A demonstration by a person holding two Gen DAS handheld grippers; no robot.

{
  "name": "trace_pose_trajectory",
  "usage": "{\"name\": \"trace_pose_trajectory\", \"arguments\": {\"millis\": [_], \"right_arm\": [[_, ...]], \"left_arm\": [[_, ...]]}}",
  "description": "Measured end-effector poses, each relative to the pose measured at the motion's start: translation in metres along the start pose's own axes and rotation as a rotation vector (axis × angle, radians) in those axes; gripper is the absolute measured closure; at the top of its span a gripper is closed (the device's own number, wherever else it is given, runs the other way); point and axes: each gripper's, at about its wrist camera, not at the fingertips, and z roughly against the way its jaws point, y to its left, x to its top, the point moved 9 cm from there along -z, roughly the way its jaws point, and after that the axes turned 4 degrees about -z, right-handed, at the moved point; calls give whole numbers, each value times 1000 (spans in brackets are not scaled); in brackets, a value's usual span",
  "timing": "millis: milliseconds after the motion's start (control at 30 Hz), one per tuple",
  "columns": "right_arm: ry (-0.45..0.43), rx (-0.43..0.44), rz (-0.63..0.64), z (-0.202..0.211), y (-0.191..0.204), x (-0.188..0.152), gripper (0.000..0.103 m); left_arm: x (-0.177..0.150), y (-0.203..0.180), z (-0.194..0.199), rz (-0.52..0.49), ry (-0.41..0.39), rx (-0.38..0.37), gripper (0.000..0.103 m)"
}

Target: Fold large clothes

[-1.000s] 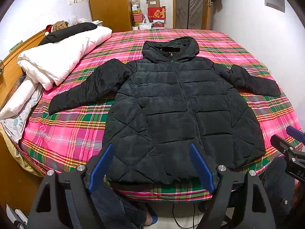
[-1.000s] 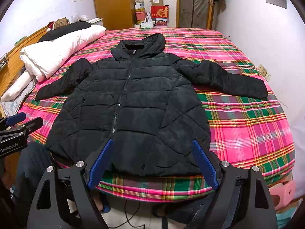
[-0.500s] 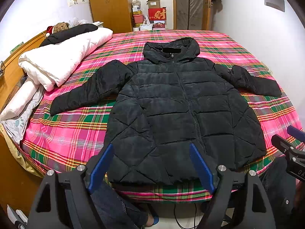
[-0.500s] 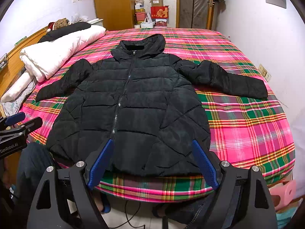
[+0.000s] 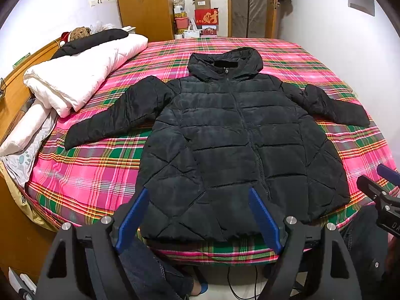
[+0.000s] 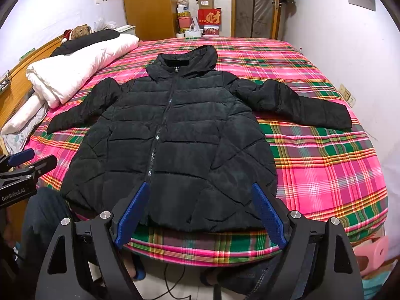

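A black hooded puffer jacket [image 5: 232,145] [image 6: 172,145] lies flat and zipped on the plaid bed, front up, both sleeves spread out sideways, hood toward the far end. My left gripper [image 5: 198,195] hovers open over the jacket's hem, left of the zip, with nothing between its blue pads. My right gripper [image 6: 200,190] is open too, above the hem right of the zip. Each gripper shows at the edge of the other's view: the right gripper [image 5: 382,187] and the left gripper [image 6: 25,160].
The bed's plaid cover [image 6: 325,165] has bare room right of the jacket. A folded white duvet [image 5: 82,75] and pillows lie along the left side by the wooden headboard [image 5: 15,80]. A person's legs [image 5: 155,270] stand at the bed's foot. Boxes [image 6: 208,17] stack by the far wall.
Both views have shifted only slightly. The jacket lies unchanged and both grippers stay open.
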Motion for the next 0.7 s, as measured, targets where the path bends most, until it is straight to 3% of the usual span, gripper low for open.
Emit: {"name": "trace_pose_trajectory", "arguments": {"millis": [700], "right_arm": [[23, 39, 34, -34, 14, 21, 19]], "left_arm": [[5, 32, -43, 76, 32, -23, 20]]}}
